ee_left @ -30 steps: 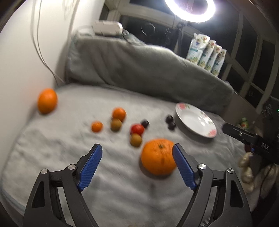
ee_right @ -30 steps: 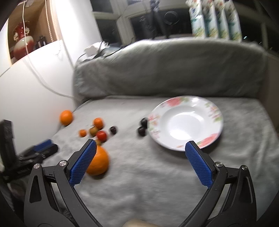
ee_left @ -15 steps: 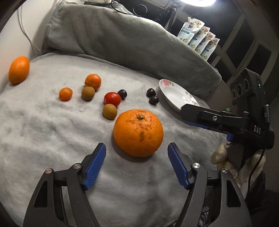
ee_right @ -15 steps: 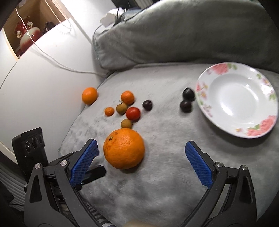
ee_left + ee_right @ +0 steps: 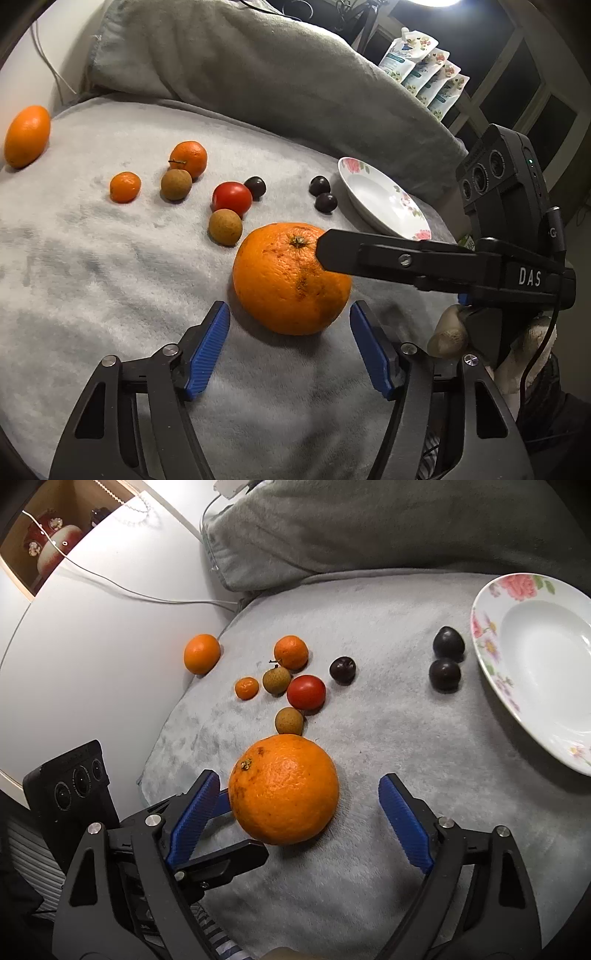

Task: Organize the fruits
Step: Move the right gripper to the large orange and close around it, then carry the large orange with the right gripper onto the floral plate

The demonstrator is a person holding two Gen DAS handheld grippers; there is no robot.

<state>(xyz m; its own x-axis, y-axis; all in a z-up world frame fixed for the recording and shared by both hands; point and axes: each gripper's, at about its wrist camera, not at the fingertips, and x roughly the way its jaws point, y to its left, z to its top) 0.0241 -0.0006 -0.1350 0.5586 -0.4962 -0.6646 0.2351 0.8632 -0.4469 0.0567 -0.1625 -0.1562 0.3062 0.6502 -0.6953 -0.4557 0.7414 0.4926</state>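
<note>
1. My left gripper (image 5: 290, 345) is spread wide and holds nothing. Its blue pads sit low on either side of the large orange (image 5: 291, 278), just short of it, so that a short advance would put the fruit between them.
2. My right gripper (image 5: 299, 803) is also spread and empty. Its left pad is touching or almost touching the orange's side; I cannot tell which. Its right pad stands well apart from the fruit.
3. Both tools converge on the same fruit from opposite sides. I judge that only one should close, or the fingers may collide.
4. The large orange rests on the grey blanket (image 5: 92, 280), nearest to me, with the other fruit beyond it.
5. The plate (image 5: 532, 653) lies empty at the right, so I judge no fruit has yet been sorted into it.
6. Fruit count in the right wrist view:
   - one large orange;
   - one medium orange (image 5: 202, 653) at the blanket's edge;
   - two mandarins;
   - two brown longan-like fruits;
   - one tomato (image 5: 306, 691);
   - three dark plums, two just beside the plate rim.
</note>
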